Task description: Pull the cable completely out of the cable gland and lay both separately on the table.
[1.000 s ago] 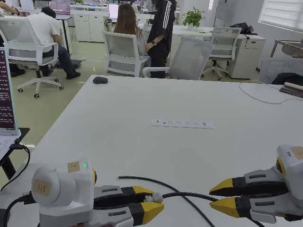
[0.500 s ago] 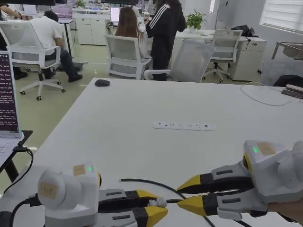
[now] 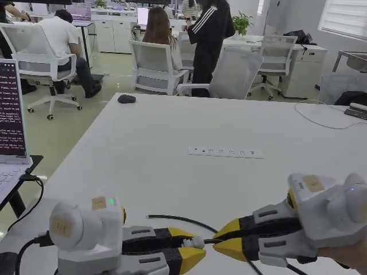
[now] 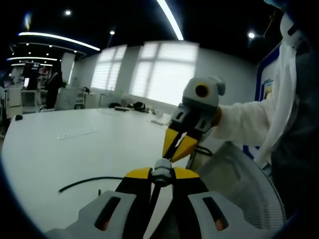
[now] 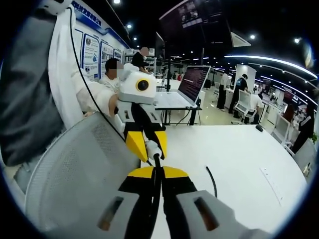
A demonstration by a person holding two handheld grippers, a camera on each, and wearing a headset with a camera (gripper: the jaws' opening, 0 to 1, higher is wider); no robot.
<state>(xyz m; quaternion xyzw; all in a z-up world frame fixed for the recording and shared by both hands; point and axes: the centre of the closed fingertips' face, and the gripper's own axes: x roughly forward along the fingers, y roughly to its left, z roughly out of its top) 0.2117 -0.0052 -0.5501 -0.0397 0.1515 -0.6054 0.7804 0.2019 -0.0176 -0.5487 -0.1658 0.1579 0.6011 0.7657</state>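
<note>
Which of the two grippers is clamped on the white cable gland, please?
The left gripper: its jaws pinch the white gland, whereas the right gripper is shut on the black cable just beside it.

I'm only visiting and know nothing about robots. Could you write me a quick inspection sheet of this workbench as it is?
Surface: white table, flat.
Job's things: white cable gland with the black cable still in it.
Clutter: power strip and mouse farther back.
Grippers: left claw shut on the cable gland; right claw shut on the cable just beside it.
Cables: thin white lead at the far right.
Surroundings: laptop at left, office chairs, people at desks.
</note>
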